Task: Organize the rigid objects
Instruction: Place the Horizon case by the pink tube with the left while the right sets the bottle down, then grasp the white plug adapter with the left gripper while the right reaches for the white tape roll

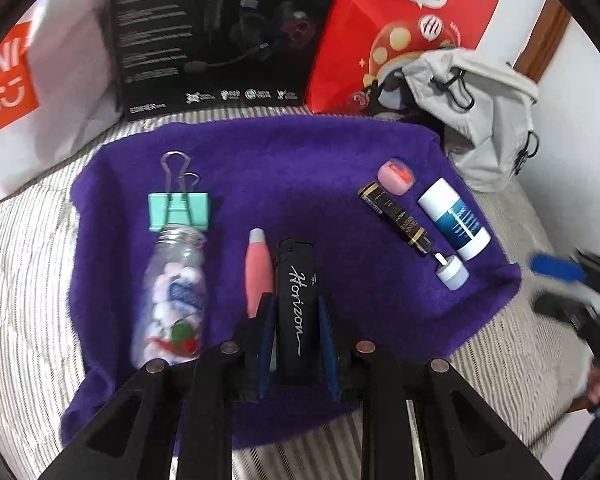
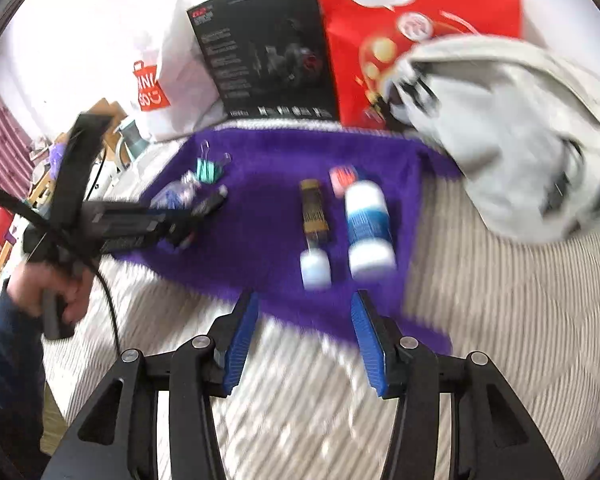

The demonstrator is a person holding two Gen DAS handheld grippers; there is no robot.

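A purple cloth (image 1: 300,160) lies on striped bedding. In the left wrist view my left gripper (image 1: 296,300) is shut on a black lighter (image 1: 296,320) marked "Horizon", low over the cloth. A pink tube (image 1: 257,272) lies just left of it. Further left are a clear bottle of candies (image 1: 176,296) and a mint binder clip (image 1: 179,210). At the right lie a black-gold tube (image 1: 396,220), a white-blue tube (image 1: 454,220), a small white cap (image 1: 452,272) and a pink round piece (image 1: 396,178). My right gripper (image 2: 305,300) stands open and empty above the cloth's near edge, close to the white cap (image 2: 315,268).
Behind the cloth stand a white shopping bag (image 1: 40,100), a black box (image 1: 220,32) and a red bag (image 1: 400,28). A grey backpack (image 1: 480,112) slumps at the back right. A hand (image 2: 60,288) holds the left gripper's handle, with a cable hanging from it.
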